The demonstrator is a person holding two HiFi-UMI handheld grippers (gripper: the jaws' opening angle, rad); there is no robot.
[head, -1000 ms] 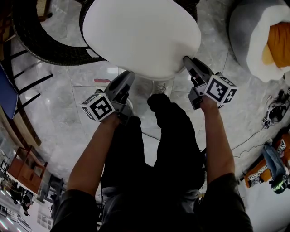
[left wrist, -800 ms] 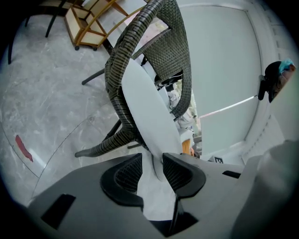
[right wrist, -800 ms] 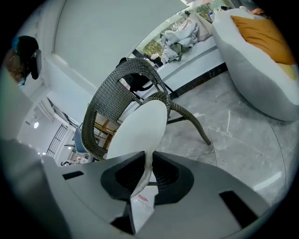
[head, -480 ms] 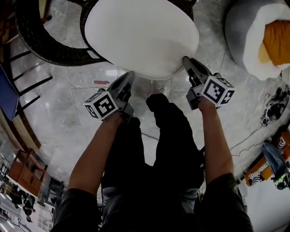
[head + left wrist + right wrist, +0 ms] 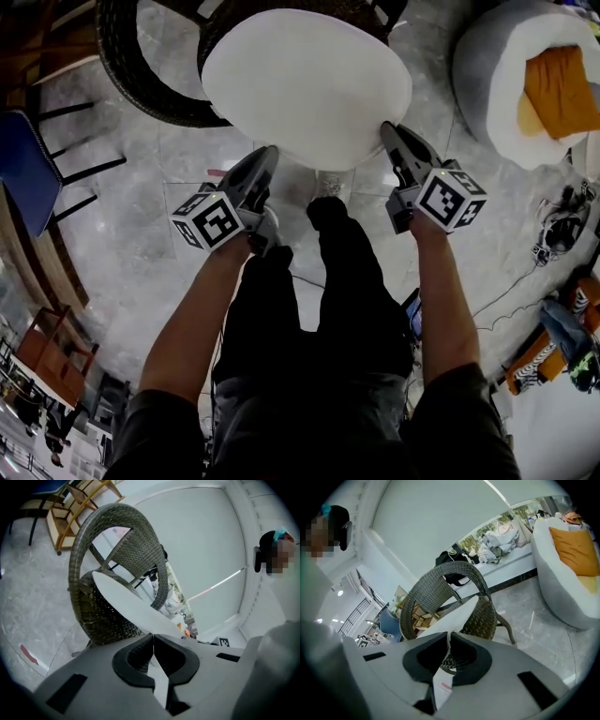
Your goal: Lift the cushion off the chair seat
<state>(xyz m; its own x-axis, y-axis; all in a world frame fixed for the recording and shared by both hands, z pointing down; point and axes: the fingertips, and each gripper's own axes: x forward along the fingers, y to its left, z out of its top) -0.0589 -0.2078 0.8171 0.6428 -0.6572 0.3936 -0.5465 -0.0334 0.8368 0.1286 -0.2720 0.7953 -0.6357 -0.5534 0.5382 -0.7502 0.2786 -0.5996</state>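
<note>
One white round cushion hangs tilted in front of the one dark wicker chair, its near edge held up; whether its far edge touches the seat cannot be told. Two tools hold that near edge, one toward each side. The left tool is clamped tight on the thin white rim. The right tool is closing its jaws, with the cushion's seam and a small label pinched between the pads. Each tool carries one marker cube — two in all. Two bare forearms reach out to them above the grey stone floor. To the right sits one grey-and-white round lounger with one orange pillow in it, and at left stands one blue chair.
</note>
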